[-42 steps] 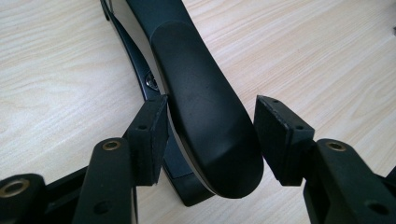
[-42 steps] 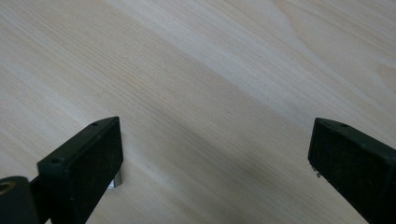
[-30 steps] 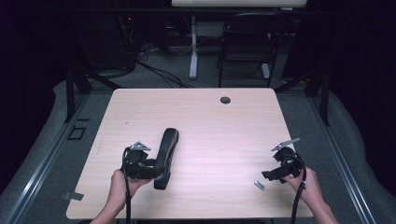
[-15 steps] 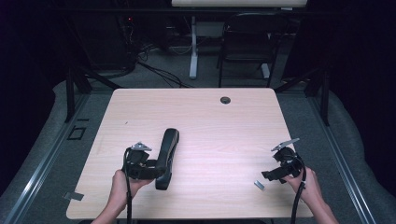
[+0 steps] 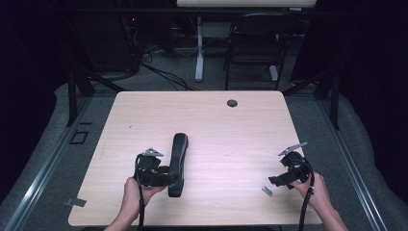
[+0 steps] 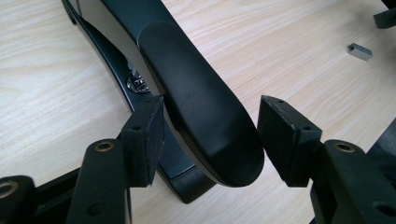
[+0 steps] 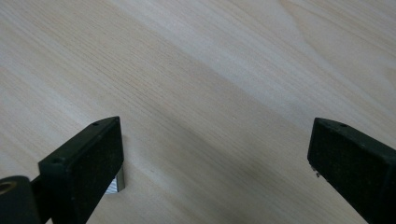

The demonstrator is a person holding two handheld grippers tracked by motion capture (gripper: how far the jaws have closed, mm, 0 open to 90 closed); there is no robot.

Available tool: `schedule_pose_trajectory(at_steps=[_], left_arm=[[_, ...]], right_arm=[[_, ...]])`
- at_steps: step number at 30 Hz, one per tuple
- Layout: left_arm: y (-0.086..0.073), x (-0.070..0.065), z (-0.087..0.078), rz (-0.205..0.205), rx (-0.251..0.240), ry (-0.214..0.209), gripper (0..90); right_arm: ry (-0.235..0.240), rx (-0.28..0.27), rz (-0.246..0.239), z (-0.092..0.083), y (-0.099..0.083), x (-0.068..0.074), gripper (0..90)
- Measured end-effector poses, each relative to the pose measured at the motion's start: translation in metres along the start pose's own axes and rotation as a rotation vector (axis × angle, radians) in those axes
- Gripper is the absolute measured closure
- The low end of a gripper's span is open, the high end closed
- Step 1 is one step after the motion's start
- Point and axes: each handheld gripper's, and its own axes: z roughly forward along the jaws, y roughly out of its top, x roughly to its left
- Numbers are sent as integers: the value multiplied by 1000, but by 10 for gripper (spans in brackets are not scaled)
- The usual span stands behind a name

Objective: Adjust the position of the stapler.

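Object in hand: a large black stapler with a curved plastic top arm and a metal magazine (image 5: 177,163) lies on the pale wood-grain table (image 5: 216,120), in the near-left part, its length running from near to far.
Left gripper: the left gripper (image 5: 168,177) sits at the stapler's near end, reaching in from the left. In the left gripper view (image 6: 210,140) the two black pads straddle the rounded tip of the top arm.
Left grip state: not clenched. The left pad (image 6: 149,135) is at or very close to the stapler's side, while a clear gap separates the right pad (image 6: 280,135) from the tip. The jaws stand partly open around the stapler without pressing on it.
Right gripper: the right gripper (image 5: 279,180) rests near the table's near-right edge, well apart from the stapler. Its jaws stand wide apart in the right gripper view (image 7: 215,163), nothing between them, released.
Small part: a short silvery metal block, likely a strip of staples (image 5: 267,191), lies on the table just beside the right gripper; it peeks out behind the left pad in the right gripper view (image 7: 116,183).
Step in hand: by my reading, the left gripper is settling on the stapler's near end, either to steady it or to lift the top arm.
Next move: probably closing the left jaws squarely across the arm's tip so it does not slip off the rounded plastic, then bringing the right gripper down onto the staple strip.
Risk: the smooth curved tip could squirt out of a shallow pinch.
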Motion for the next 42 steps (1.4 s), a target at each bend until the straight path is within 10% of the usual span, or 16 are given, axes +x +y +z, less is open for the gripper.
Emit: schedule_pose_trajectory(at_steps=[24, 34, 42], left_arm=[[3, 2, -4, 111, 43, -189, 450], [0, 17, -22, 161, 19, -163, 638], [-1, 10, -4, 189, 61, -94, 900]], right_arm=[[1, -8, -3, -2, -1, -1, 33], [6, -18, -1, -4, -2, -1, 33], [1, -16, -3, -4, -1, 1, 33]])
